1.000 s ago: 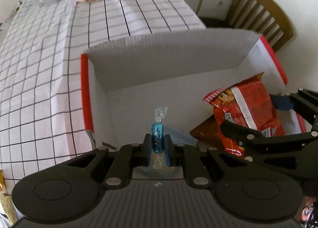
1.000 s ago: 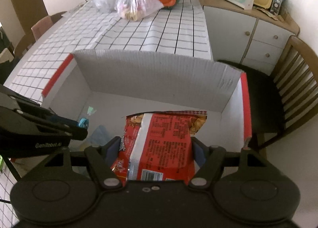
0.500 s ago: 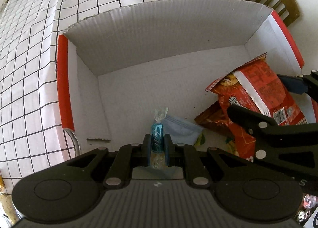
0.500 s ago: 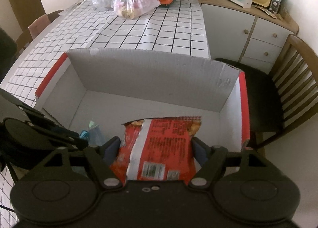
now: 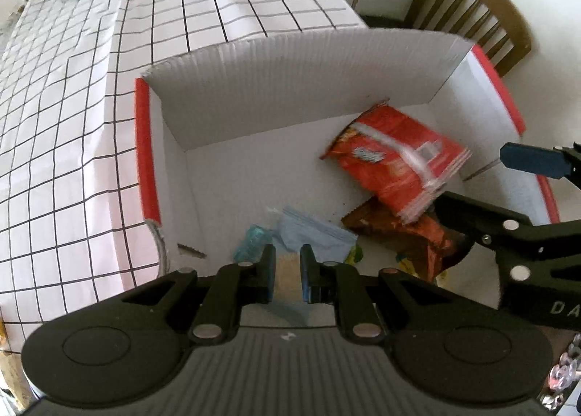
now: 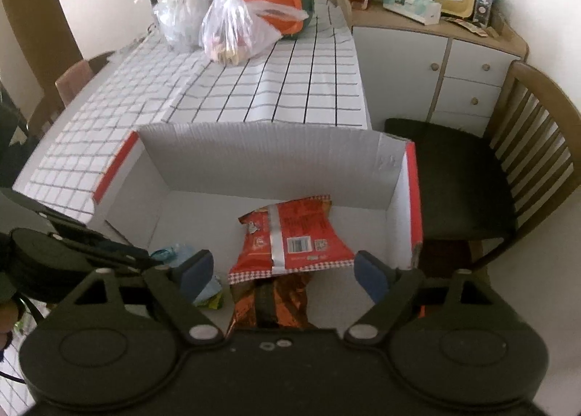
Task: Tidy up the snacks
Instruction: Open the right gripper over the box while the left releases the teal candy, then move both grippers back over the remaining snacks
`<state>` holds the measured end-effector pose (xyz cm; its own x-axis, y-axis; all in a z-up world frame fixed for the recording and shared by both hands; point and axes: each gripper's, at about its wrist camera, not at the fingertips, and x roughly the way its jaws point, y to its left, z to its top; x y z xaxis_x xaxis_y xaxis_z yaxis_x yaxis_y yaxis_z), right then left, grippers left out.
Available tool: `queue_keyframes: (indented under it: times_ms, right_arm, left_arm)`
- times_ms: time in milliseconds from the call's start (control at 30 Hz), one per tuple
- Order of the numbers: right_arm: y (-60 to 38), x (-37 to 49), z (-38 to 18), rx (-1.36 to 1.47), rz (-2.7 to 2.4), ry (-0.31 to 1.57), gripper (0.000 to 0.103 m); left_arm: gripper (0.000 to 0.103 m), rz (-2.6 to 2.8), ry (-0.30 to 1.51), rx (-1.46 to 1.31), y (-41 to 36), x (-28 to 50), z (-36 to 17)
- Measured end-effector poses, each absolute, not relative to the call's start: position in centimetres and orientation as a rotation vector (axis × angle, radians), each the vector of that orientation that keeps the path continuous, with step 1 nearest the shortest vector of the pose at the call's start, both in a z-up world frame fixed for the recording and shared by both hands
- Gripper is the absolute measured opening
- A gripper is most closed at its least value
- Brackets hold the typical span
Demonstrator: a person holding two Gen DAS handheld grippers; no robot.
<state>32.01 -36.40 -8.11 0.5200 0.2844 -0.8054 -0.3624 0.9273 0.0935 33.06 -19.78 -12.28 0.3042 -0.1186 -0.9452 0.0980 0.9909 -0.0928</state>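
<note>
**A:** Trouble is starting with the box (image 6: 276, 158): it is sitting near the table edge, so a finger catching its wall could be shoving it toward the chair (image 6: 472, 176).

**B:** And the red chip bag (image 6: 294, 238)?

**A:** It is lying tilted on a brown bag (image 6: 272, 303), untouched, while the right gripper (image 6: 283, 269) is opening around it. It may be sliding soon.

**B:** The teal candy (image 5: 250, 243)?

**A:** It is lying just left of the left gripper (image 5: 287, 267), whose fingers are sitting nearly together, gripping nothing.
</note>
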Motion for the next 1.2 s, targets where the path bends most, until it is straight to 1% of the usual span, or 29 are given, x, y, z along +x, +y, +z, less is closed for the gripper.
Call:
queue_keyframes:
  times_ms: [233, 333, 400, 467, 567, 633, 667, 700, 767, 933, 1000, 1133, 1200]
  right_arm:
    - [-37.1, 29.4, -5.6, -0.019, 0.388, 0.891, 0.088]
    - [-37.0, 28.1, -4.5, 0.007, 0.39, 0.861, 0.089]
    - [-36.7, 27.2, -3.8, 0.018, 0.392, 0.844, 0.09]
    - [-36.4, 26.4, -3.1, 0.027, 0.397, 0.826, 0.091]
    - [-35.7, 25.1, -2.2, 0.042, 0.403, 0.8, 0.093]
    - [-35.2, 24.2, -1.7, 0.062, 0.414, 0.787, 0.095]
    - [-35.0, 23.7, -1.4, 0.072, 0.422, 0.781, 0.098]
    - [-34.7, 23.2, -1.3, 0.077, 0.426, 0.774, 0.098]
    - [-34.1, 22.5, -1.0, 0.083, 0.434, 0.765, 0.098]
    - [-32.2, 20.6, -0.5, 0.1, 0.449, 0.746, 0.101]
    - [-31.3, 19.9, -0.4, 0.104, 0.467, 0.733, 0.102]
    - [-29.4, 18.5, -0.2, 0.105, 0.497, 0.714, 0.103]
    - [-28.3, 17.9, -0.1, 0.101, 0.513, 0.71, 0.103]
  left_arm:
    - [0.014, -0.179, 1.185, -0.046, -18.7, 30.5, -9.9]
    - [0.02, -0.198, 1.149, -0.064, -18.2, 29.3, -8.6]
    - [0.026, -0.212, 1.12, -0.074, -18.0, 28.5, -7.8]
    - [0.029, -0.218, 1.096, -0.08, -17.6, 27.4, -6.9]
    - [0.03, -0.229, 1.067, -0.083, -16.8, 26.1, -5.9]
    - [0.034, -0.228, 1.045, -0.088, -16.1, 25.4, -5.5]
    - [0.043, -0.227, 1.031, -0.093, -15.6, 24.9, -5.2]
    - [0.055, -0.223, 1.018, -0.097, -15.3, 24.5, -5.0]
    - [0.063, -0.216, 0.981, -0.106, -14.3, 23.5, -4.4]
    - [0.063, -0.207, 0.952, -0.108, -12.1, 21.4, -3.6]
    - [0.066, -0.196, 0.932, -0.104, -11.2, 20.4, -3.4]
    - [0.067, -0.186, 0.895, -0.103, -9.2, 18.4, -2.8]
    - [0.07, -0.174, 0.874, -0.098, -8.2, 17.3, -2.6]
